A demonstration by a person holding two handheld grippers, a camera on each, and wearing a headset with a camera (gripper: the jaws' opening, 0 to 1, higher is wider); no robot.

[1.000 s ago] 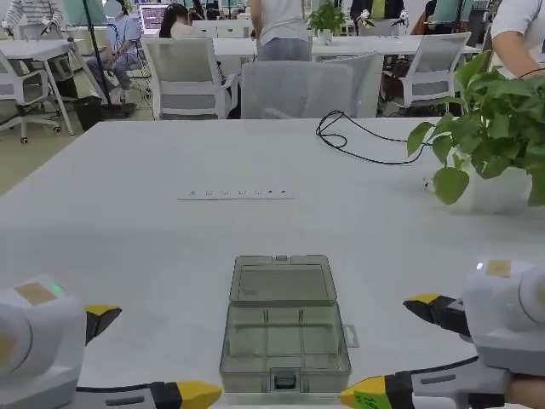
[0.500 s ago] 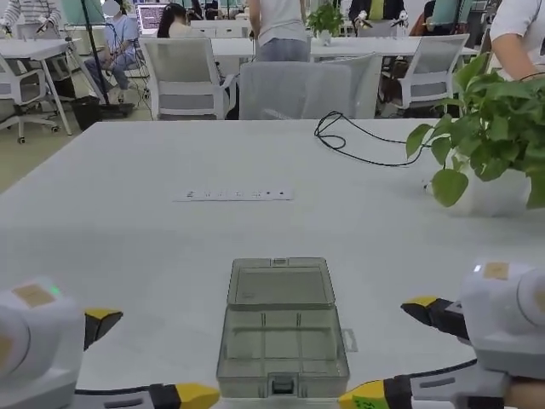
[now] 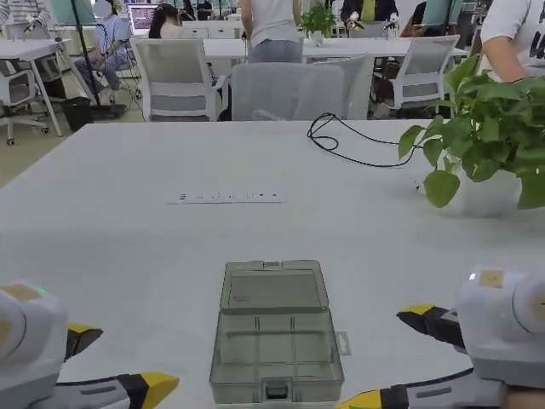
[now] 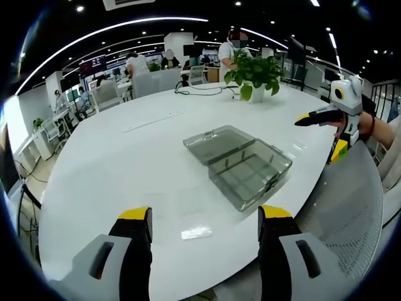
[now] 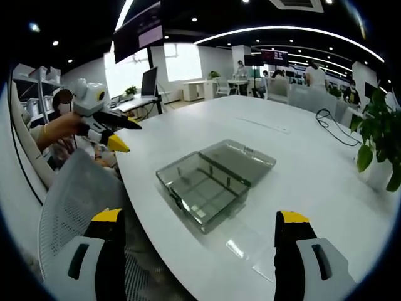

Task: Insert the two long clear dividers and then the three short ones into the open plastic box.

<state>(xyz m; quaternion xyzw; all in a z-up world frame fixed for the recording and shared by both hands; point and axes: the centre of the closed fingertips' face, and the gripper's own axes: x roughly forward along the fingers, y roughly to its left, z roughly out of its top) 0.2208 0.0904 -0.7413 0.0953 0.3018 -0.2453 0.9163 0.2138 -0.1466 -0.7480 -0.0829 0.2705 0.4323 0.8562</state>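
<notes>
The open clear plastic box (image 3: 277,351) lies near the table's front edge, its lid (image 3: 272,290) folded back flat. My left gripper (image 3: 123,360) hovers open to the left of it and my right gripper (image 3: 383,358) open to the right, both empty. In the left gripper view the box (image 4: 241,164) is ahead of my left gripper (image 4: 205,216), and a small clear divider (image 4: 197,232) lies flat on the table just in front. In the right gripper view, clear dividers (image 5: 244,246) lie flat between my right gripper (image 5: 200,217) and the box (image 5: 207,179).
A potted plant (image 3: 494,136) stands at the table's right, with a black cable (image 3: 349,141) looping behind it. A white strip (image 3: 226,197) lies mid-table. Chairs (image 3: 294,89) and people sit beyond the far edge. A mesh chair back (image 4: 351,207) is close to me.
The head camera has tipped slightly, shifting the scene. My left gripper has drawn back toward the lower left corner. The right gripper and the box stay where they were.
</notes>
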